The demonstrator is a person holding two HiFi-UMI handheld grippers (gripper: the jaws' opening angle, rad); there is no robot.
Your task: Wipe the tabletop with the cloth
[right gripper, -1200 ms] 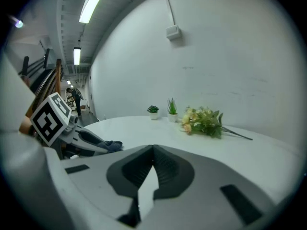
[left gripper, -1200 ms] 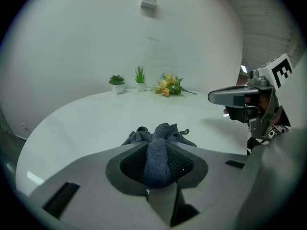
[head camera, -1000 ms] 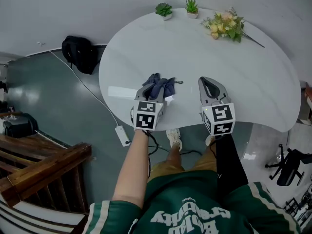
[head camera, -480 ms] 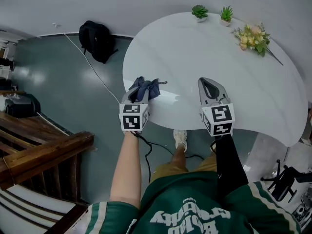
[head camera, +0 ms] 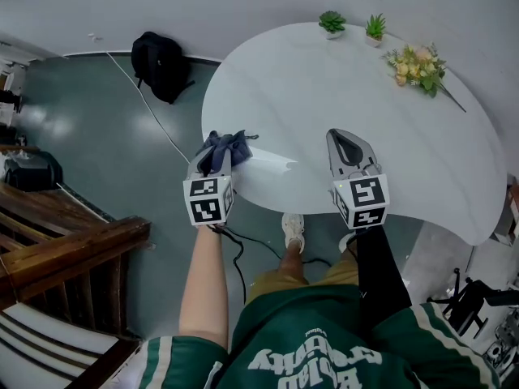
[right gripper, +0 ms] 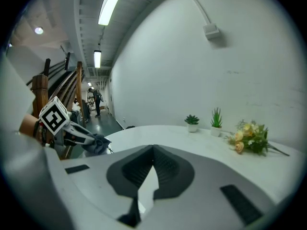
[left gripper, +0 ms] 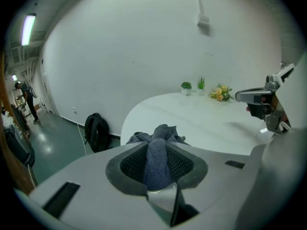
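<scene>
A soft black backpack [head camera: 160, 65] slumps on the floor. The left gripper [head camera: 216, 157] is clenched on a bunched, dark blue knitted cloth [head camera: 227, 146] at the left rim of the smooth, rounded white desk [head camera: 324, 96]. The right gripper [head camera: 347, 138], jaws pressed together and empty, hangs over the near edge. Flowers [head camera: 418, 65] lie far right.

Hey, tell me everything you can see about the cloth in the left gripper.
The cloth is dark blue-grey fabric with a knitted look, bunched into a crumpled wad. The left gripper has its jaws shut on it: one fold runs between the dark pads and the rest bulges past the tips. It sits over the near left edge of the white table; whether it presses on the tabletop cannot be told. Nothing else touches it.
</scene>
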